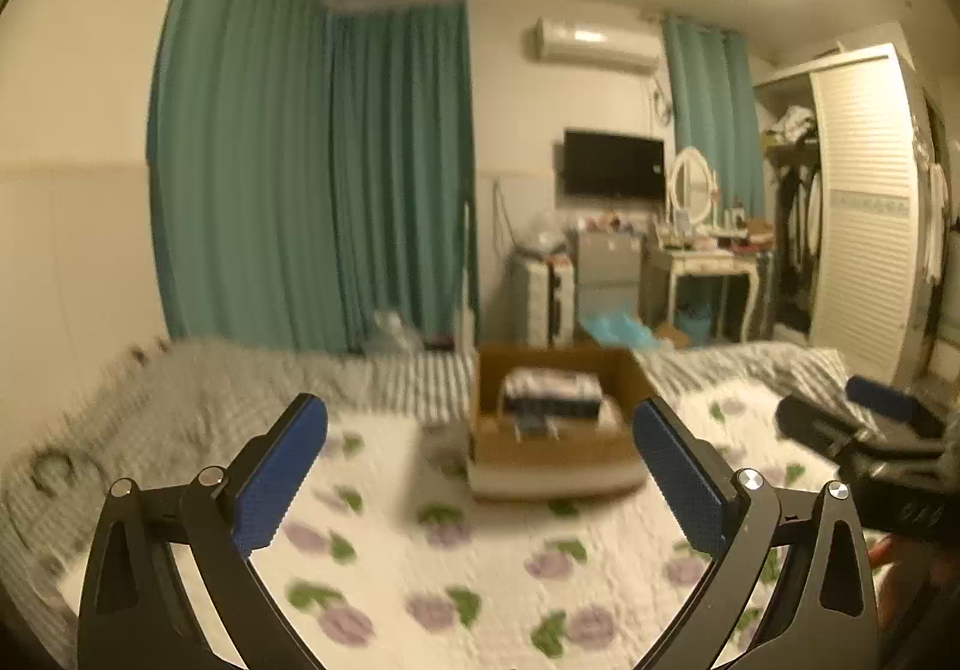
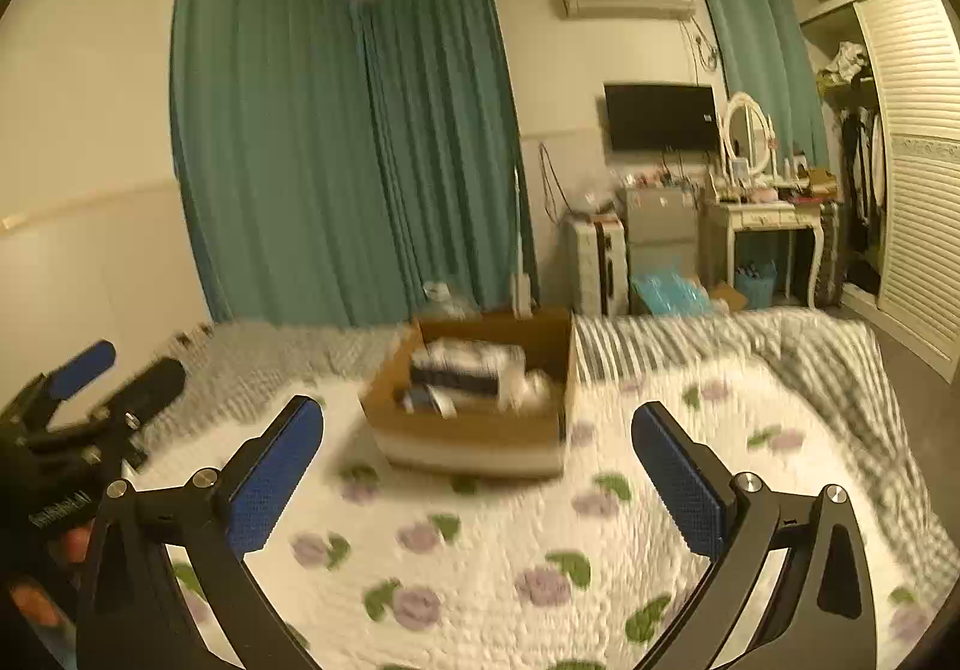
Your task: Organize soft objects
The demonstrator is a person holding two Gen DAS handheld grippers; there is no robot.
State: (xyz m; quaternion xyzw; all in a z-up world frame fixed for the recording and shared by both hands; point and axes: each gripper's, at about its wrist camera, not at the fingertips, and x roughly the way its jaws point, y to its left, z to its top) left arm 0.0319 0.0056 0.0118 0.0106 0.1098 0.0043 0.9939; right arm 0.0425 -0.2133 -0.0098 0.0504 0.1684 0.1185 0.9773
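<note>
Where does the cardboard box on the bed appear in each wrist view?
Left wrist view: the cardboard box sits just right of centre, on the flowered bedspread, between the open fingers.
Right wrist view: the cardboard box is near centre, slightly left, turned at an angle.
Shared landmark: the black television on the far wall, above and right of the box.

Black left gripper (image 1: pixel 480 436); blue pads (image 1: pixel 282 475); silver screws.
</note>
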